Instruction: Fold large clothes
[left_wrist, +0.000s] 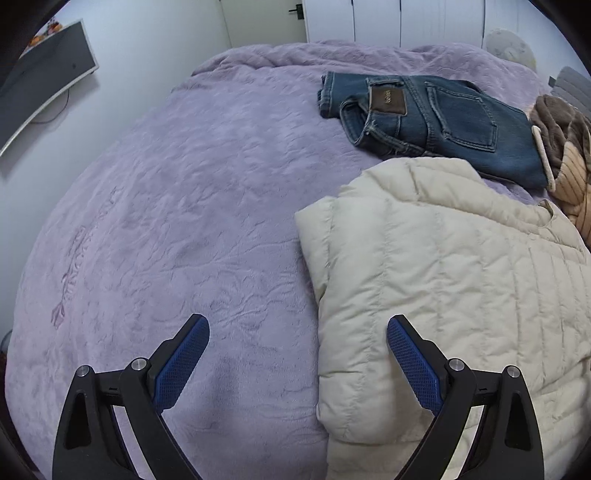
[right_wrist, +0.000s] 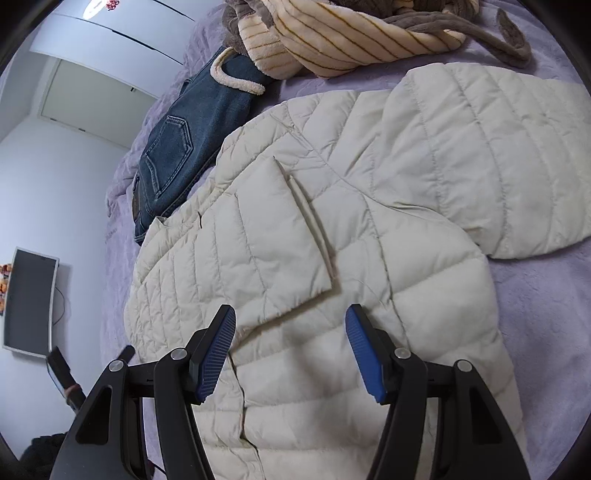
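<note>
Now, the cream puffer jacket (right_wrist: 332, 221) lies on the bed (left_wrist: 166, 221), half folded.
Both my jaws gape, holding nothing; I'd pinch the right sleeve (right_wrist: 498, 155) near its cuff and lay it flat across the body.

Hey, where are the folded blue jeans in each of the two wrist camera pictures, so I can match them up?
Left wrist view: the jeans lie upper right on the purple bedspread, just beyond the cream puffer jacket.
Right wrist view: the jeans sit upper left, running along the jacket's left edge.
Shared landmark: the striped plush garment resting on one end of the jeans.
</note>
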